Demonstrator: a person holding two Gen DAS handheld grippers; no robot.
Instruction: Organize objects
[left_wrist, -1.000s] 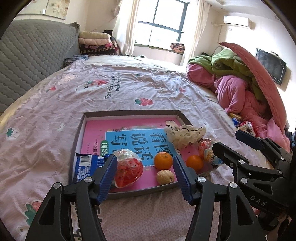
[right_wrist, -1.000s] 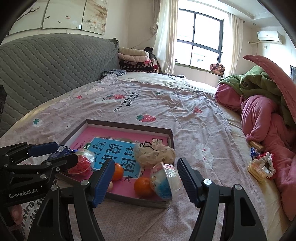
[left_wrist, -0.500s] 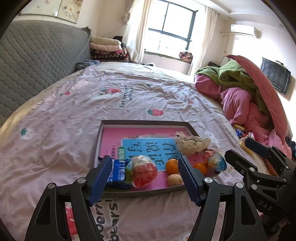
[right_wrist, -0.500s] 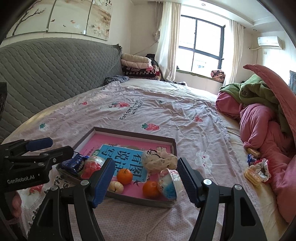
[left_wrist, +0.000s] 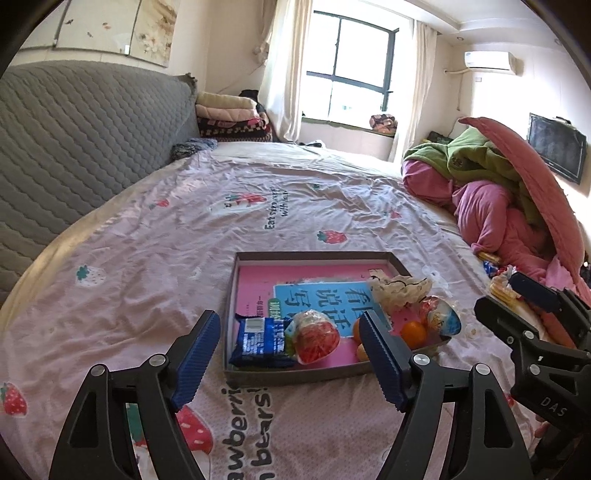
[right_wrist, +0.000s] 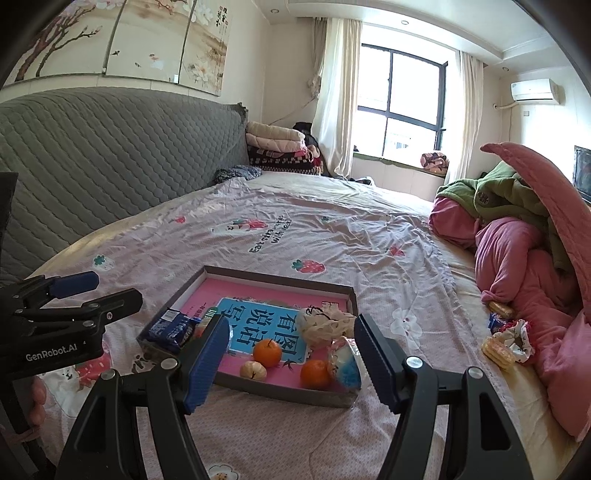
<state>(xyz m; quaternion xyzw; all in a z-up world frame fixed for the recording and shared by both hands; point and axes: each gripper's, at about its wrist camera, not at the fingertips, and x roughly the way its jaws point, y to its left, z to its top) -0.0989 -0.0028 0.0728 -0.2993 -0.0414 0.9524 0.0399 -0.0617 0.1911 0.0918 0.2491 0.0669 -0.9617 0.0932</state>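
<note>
A: Left gripper (left_wrist: 290, 354) has just been opening; jaws wide, nothing between them. It has backed up and away from the tray (left_wrist: 295, 374).
B: So the blue snack packet (left_wrist: 258, 341) is delivered, at the tray's seven o'clock corner.
A: Right gripper (right_wrist: 291, 354) spread, empty, angled down. Wrapped biscuits (right_wrist: 498, 349) still on the bedspread, three o'clock.

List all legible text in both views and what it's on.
"GenRobot.AI": body of the left claw, right wrist view.
"DAS": body of the right claw, left wrist view.
"看图说话写": blue panel of the book cover lining the tray, seen upside down.
"bears!": bedsheet near edge, upside down; the word beside it is cut off.
"Eat strawberries with...": bedsheet centre, partly blurred.
Blue snack packet: barcode and print too small to read.
</note>
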